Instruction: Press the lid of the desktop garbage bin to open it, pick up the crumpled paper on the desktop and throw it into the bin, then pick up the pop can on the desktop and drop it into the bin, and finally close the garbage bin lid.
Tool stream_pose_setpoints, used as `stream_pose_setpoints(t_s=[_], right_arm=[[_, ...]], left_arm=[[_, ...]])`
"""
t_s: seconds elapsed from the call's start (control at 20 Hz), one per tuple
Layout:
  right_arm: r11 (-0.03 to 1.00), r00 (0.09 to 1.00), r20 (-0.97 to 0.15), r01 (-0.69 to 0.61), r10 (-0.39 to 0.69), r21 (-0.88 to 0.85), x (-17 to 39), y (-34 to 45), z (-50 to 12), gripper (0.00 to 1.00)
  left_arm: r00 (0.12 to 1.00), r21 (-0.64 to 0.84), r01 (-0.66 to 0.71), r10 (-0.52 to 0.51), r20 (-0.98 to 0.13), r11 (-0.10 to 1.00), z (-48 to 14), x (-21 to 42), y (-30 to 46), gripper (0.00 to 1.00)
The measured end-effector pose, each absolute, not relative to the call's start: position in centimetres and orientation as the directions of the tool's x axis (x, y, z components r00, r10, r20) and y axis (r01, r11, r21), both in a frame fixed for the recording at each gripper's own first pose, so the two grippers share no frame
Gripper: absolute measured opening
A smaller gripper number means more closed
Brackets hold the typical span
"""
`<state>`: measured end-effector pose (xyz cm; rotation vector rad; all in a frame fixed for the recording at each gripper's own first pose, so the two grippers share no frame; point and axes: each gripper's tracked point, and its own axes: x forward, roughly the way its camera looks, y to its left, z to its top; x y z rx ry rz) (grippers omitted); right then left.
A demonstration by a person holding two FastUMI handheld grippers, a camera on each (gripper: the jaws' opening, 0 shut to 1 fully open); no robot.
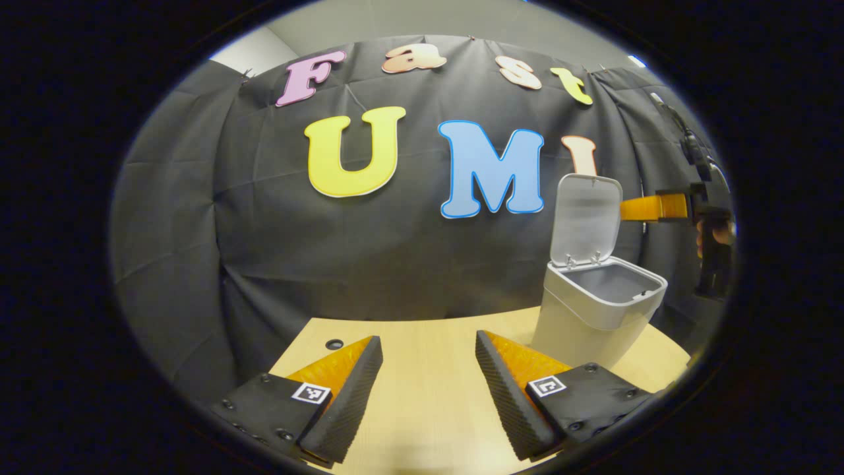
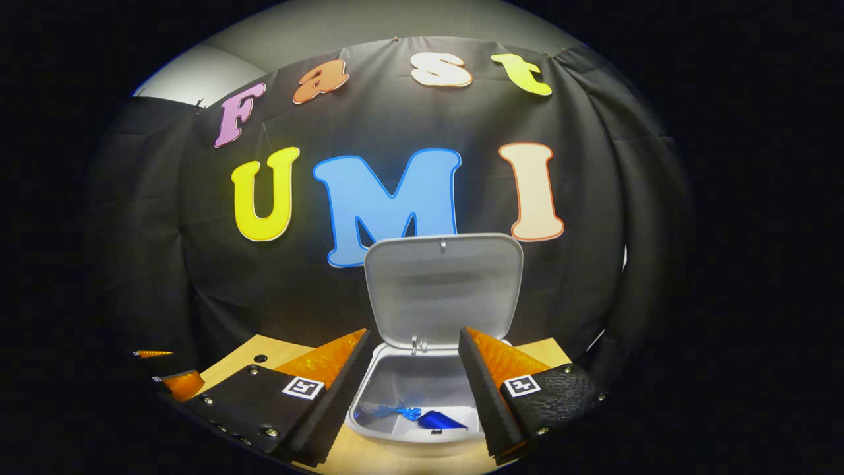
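Observation:
The white desktop bin stands on the right of the wooden table with its lid swung upright. My left gripper hovers open above bare tabletop, left of the bin. In the left gripper view, my right gripper hangs above and behind the bin, beside the raised lid. In the right gripper view, my right gripper is open and looks down into the bin, with the lid upright behind. A blue pop can lies on the bin's floor. My left gripper shows at the far left.
The light wooden table has a small round hole near its back left edge. Black cloth walls close the booth behind and at the sides. A hand holds the right gripper at the far right.

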<state>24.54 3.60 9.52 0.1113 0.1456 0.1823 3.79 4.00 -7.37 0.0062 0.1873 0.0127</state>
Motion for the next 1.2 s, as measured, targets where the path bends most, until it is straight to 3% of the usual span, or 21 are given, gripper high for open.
stream_pose_setpoints(t_s=[0.5,0.85,1.2], right_arm=[[0.988,0.99,-0.029,-0.135,0.138,0.079,31.2,2.3,18.2,0.84],[0.994,0.988,-0.113,-0.104,0.106,0.02,36.4,1.7,17.3,0.84],[0.992,0.978,-0.166,-0.115,0.122,0.054,37.3,1.4,15.9,0.92]], left_arm=[[0.98,0.003,-0.052,0.051,-0.193,0.999,-7.4,3.9,5.8,1.0],[0.976,-0.008,-0.082,0.079,-0.205,0.997,-8.0,4.2,7.1,1.0],[0.971,-0.023,-0.102,0.095,-0.221,0.994,-8.7,4.4,7.6,1.0]])
